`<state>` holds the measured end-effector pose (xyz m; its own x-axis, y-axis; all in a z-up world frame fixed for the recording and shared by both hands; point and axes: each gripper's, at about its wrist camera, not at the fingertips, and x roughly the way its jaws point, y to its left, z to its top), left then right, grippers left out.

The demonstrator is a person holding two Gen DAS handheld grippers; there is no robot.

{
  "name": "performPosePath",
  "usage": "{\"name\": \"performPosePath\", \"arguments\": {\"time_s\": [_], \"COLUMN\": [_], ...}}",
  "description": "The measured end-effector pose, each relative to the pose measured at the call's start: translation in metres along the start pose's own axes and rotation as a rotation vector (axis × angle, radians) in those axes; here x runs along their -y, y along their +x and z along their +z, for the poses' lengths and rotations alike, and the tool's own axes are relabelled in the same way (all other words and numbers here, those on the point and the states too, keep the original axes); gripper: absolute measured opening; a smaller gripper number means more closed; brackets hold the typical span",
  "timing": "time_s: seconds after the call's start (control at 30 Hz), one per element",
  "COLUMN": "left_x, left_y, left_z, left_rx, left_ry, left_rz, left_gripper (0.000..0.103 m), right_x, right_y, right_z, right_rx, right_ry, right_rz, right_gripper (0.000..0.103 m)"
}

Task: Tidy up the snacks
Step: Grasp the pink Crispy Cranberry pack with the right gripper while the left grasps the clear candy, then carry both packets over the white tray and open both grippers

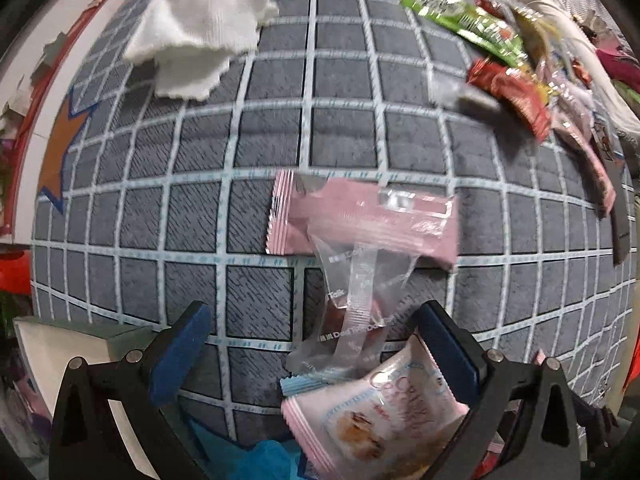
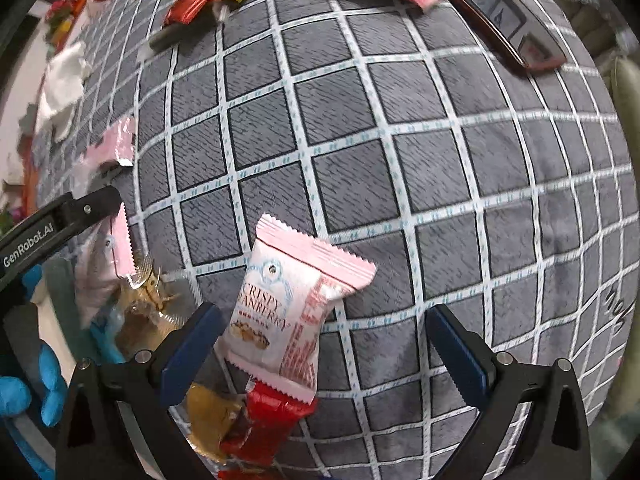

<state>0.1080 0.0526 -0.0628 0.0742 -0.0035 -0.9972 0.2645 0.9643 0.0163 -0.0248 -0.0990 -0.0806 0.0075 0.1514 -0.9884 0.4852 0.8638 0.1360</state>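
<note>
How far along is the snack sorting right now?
Early. Nothing looks sorted: both grippers, left and right, are open and hold nothing. A cranberry pack lies between the right fingers. A pink wrapper, clear wrapper and far pile remain loose.

Even, fairly bright indoor light with soft shadows. Fisheye bulges the checked cloth [image 1: 280, 140] and blackens the corners. Far snack wrappers [image 1: 508, 84] are motion-blurred; their foil glints.

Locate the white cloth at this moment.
The white cloth lies crumpled on the grey checked mat, upper left in the left wrist view, beyond the pink wrapper; the right wrist view shows it at the far left edge.
</note>
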Motion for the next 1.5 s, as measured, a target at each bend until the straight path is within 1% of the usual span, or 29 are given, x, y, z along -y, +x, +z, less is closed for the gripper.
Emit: {"name": "performPosePath", "arguments": {"time_s": [0.03, 0.1, 0.2, 0.23, 0.27, 0.3, 0.33, 0.37, 0.4, 0.47, 0.5, 0.53, 0.57, 0.63, 0.7, 0.77, 0.9, 0.93, 1.0, 1.03, 1.07, 1.13, 1.2, 1.3, 1.43, 1.5], "left_x": [0.001, 0.003, 0.002, -0.004, -0.005, -0.005, -0.005, -0.006, -0.005, 0.002, 0.006, 0.009, 0.01, 0.01, 0.004, -0.002, -0.01, -0.01, -0.01, -0.01, -0.009, -0.011, -0.015, -0.022, -0.044, -0.056], "left_y": [0.003, 0.007, 0.009, 0.004, 0.004, 0.001, 0.0, -0.002, -0.008, -0.02, -0.024, -0.027, -0.029, -0.031, -0.034, -0.039, -0.059, -0.065, -0.074, -0.079, -0.082, -0.091, -0.102, -0.113, -0.132, -0.137], "left_z": [-0.001, -0.005, -0.008, -0.012, -0.01, -0.009, -0.007, -0.005, -0.001, -0.002, -0.004, -0.005, -0.006, -0.007, -0.009, -0.013, -0.022, -0.023, -0.026, -0.027, -0.032, -0.036, -0.046, -0.059, -0.085, -0.099], "left_rx": [0.005, 0.015, 0.017, 0.008, -0.008, -0.026, -0.045, -0.046, -0.033, 0.006, 0.025, 0.037, 0.045, 0.049, 0.063, 0.078, 0.131, 0.148, 0.178, 0.193, 0.205, 0.226, 0.238, 0.24, 0.226, 0.217], "left_ry": [-0.008, 0.005, 0.019, 0.02, 0.019, 0.018, 0.021, 0.026, 0.034, 0.071, 0.093, 0.109, 0.117, 0.11, 0.083, 0.065, 0.047, 0.045, 0.044, 0.045, 0.045, 0.046, 0.046, 0.039, 0.028, 0.029], "left_rz": [-0.013, -0.011, -0.016, -0.016, -0.015, -0.013, -0.011, -0.013, -0.011, -0.009, -0.011, -0.015, -0.022, -0.052, -0.081, -0.09, -0.113, -0.118, -0.127, -0.133, -0.138, -0.147, -0.167, -0.185, -0.192, -0.175], "left_gripper": [0.103, 0.103, 0.103, 0.103, 0.103, 0.103, 0.103, 0.101, 0.096, 0.078, 0.071, 0.055, 0.032, 0.031, 0.03, 0.03, 0.03, 0.03, 0.031, 0.03, 0.03, 0.031, 0.031, 0.031, 0.031, 0.031], "right_x": [-0.006, -0.019, -0.041, -0.053, -0.057, -0.065, -0.069, -0.076, -0.079, -0.074, -0.065, -0.052, -0.044, -0.029, -0.016, -0.004, 0.014, 0.022, 0.023, 0.031, 0.028, 0.027, 0.024, 0.011, -0.005, -0.016], "right_y": [-0.001, 0.001, 0.004, 0.006, 0.003, 0.002, -0.005, -0.009, -0.014, -0.025, -0.031, -0.038, -0.042, -0.049, -0.057, -0.061, -0.071, -0.065, -0.073, -0.073, -0.065, -0.071, -0.077, -0.079, -0.093, -0.097], "right_z": [0.003, -0.001, -0.019, -0.027, -0.032, -0.036, -0.041, -0.043, -0.04, -0.039, -0.032, -0.031, -0.032, -0.036, -0.039, -0.038, -0.045, -0.046, -0.055, -0.059, -0.058, -0.06, -0.063, -0.057, -0.069, -0.077], "right_rx": [0.001, 0.008, 0.024, 0.039, 0.048, 0.056, 0.068, 0.076, 0.073, 0.061, 0.059, 0.06, 0.06, 0.054, 0.047, 0.046, 0.05, 0.05, 0.054, 0.057, 0.06, 0.062, 0.065, 0.066, 0.06, 0.054], "right_ry": [-0.013, -0.045, -0.089, -0.108, -0.12, -0.132, -0.153, -0.17, -0.183, -0.168, -0.152, -0.132, -0.114, -0.076, -0.048, -0.033, -0.023, -0.025, -0.029, -0.03, -0.03, -0.032, -0.037, -0.042, -0.086, -0.104], "right_rz": [-0.019, -0.059, -0.091, -0.097, -0.099, -0.101, -0.1, -0.095, -0.079, -0.008, 0.036, 0.077, 0.12, 0.186, 0.215, 0.224, 0.23, 0.23, 0.227, 0.225, 0.225, 0.221, 0.215, 0.209, 0.201, 0.188], "right_gripper": [0.103, 0.103, 0.101, 0.095, 0.086, 0.08, 0.064, 0.043, 0.039, 0.039, 0.039, 0.039, 0.039, 0.039, 0.039, 0.039, 0.039, 0.039, 0.039, 0.039, 0.039, 0.039, 0.039, 0.039, 0.039, 0.039]}}
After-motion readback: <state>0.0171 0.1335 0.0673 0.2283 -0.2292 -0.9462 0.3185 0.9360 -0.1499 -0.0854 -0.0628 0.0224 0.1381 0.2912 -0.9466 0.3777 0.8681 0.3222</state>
